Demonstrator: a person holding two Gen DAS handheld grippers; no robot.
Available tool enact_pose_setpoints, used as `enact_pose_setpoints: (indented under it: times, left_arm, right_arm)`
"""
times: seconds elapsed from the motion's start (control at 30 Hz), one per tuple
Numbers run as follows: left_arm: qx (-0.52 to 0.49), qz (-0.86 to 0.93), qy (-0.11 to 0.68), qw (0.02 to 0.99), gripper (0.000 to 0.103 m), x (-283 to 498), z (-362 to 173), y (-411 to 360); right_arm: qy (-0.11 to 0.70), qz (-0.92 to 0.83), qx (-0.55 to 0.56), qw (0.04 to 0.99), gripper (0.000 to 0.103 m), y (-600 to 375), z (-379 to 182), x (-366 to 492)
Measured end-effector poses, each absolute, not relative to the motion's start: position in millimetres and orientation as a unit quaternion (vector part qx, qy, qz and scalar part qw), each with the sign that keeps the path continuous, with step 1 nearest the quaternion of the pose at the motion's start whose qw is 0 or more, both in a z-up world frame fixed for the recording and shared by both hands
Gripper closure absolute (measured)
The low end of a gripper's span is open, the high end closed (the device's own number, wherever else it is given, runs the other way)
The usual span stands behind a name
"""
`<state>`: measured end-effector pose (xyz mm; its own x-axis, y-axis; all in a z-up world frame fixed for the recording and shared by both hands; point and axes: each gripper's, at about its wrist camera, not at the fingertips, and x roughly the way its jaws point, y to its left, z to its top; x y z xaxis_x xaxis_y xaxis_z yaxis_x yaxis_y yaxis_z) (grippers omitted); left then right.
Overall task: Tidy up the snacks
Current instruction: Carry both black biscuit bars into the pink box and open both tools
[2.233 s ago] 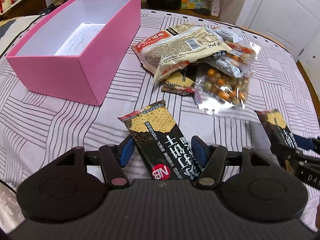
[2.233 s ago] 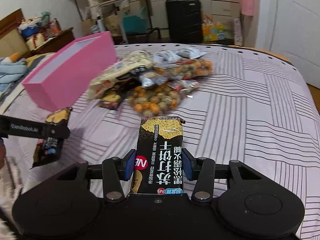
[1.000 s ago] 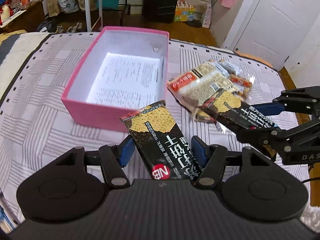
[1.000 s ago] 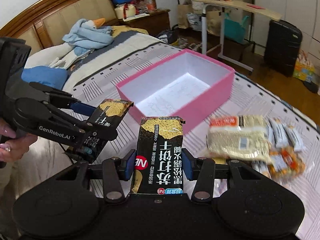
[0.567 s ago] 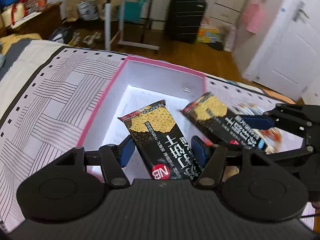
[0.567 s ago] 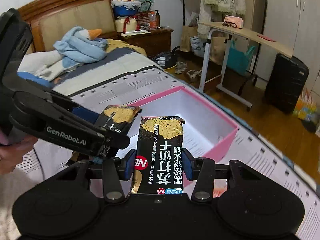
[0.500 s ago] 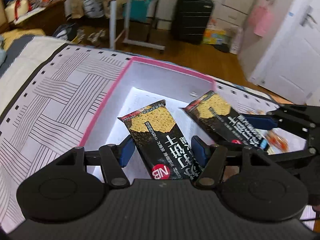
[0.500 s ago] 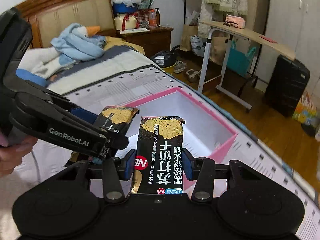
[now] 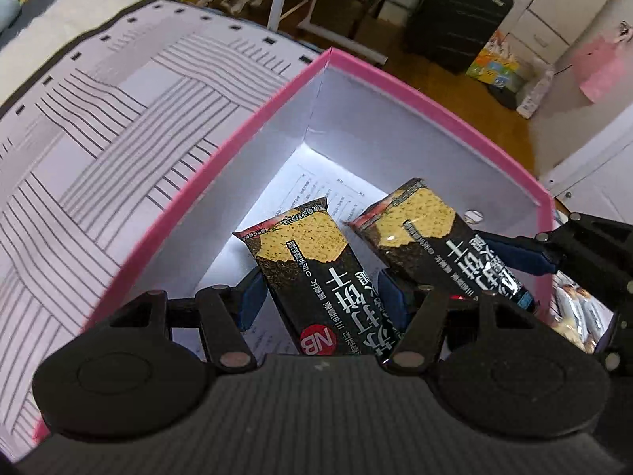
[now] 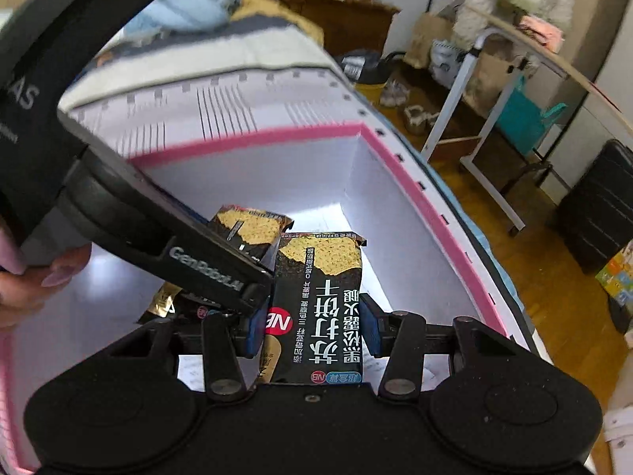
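My left gripper [image 9: 322,297] is shut on a black and gold cracker packet [image 9: 312,273] and holds it inside the pink box [image 9: 245,126], above the white printed floor. My right gripper [image 10: 312,328] is shut on a second identical cracker packet [image 10: 320,301], also inside the pink box [image 10: 419,213]. In the left wrist view the right gripper's packet [image 9: 431,237] sits just to the right of mine, with its blue pads [image 9: 518,253] on it. In the right wrist view the left gripper's arm [image 10: 170,245] crosses from the left and its packet [image 10: 249,229] lies beside mine.
The box stands on a bed with a striped cover [image 9: 79,150]. More snack packets [image 9: 577,312] lie past the box's right wall. A black suitcase [image 9: 459,16] and a white table frame [image 10: 474,111] stand on the wooden floor beyond the bed.
Both grippers have moved forward and down into the pink box with their packets. The box walls now surround both packets, which sit closer together.
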<state>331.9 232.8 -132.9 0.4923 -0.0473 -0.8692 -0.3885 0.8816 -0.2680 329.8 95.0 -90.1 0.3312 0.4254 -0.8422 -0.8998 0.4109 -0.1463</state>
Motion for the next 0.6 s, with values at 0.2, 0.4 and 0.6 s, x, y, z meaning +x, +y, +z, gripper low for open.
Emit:
enact_pose_setpoints:
  times: [0.2, 0.4, 0.6]
  left_arm:
    - [-0.241, 0.110, 0.513, 0.816, 0.042, 345.5, -152.8, 235.3]
    - [-0.239, 0.121, 0.522, 0.810, 0.040, 351.2, -159.1, 236.2]
    - [-0.216, 0.113, 0.517, 0.821, 0.039, 338.2, -141.9, 231.3]
  right_arm:
    - [0.380, 0.438, -0.358, 0.732, 0.050, 103.0, -100.2, 332.8]
    - [0.389, 0.413, -0.378, 0.732, 0.045, 106.5, -107.7, 331.6]
    - [0.381, 0.407, -0.344, 0.755, 0.041, 92.7, -82.2, 312.9]
